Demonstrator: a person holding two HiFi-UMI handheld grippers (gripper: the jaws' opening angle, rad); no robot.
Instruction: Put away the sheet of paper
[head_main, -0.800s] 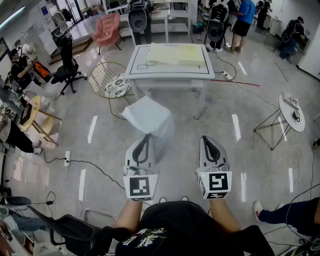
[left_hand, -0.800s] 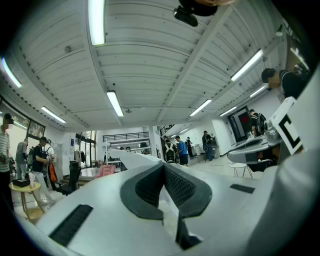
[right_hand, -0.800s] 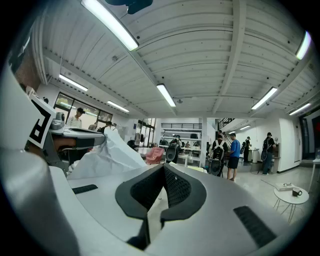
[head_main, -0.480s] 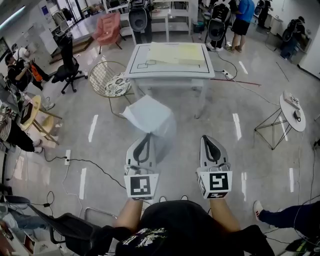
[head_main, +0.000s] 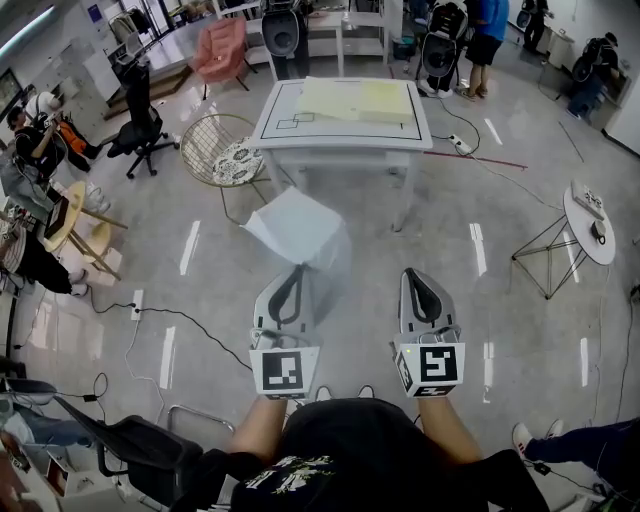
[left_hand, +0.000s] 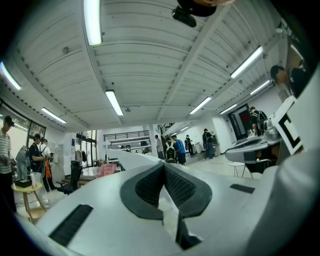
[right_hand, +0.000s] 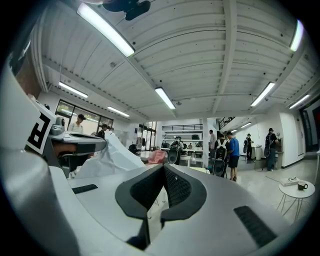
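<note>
left gripper (head_main: 294, 272) is clamped shut on one edge of the sheet of paper (head_main: 297, 228), which hangs in mid-air over the floor, well short of the table (head_main: 272, 122). right gripper (head_main: 416, 276) is closed too, with nothing in it. my worry: with a one-sided pinch like that, the floppy sheet could slip out or crumple on the way.

Probably a lab or workshop: office chair (head_main: 140, 125), white table (head_main: 340, 132), floor cable (head_main: 190, 335), strip light (left_hand: 114, 102).

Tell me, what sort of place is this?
Probably an open lab or workshop hall: a white work table, a rolling office chair, power cables trailing over a glossy floor, and long ceiling strip lights.
</note>
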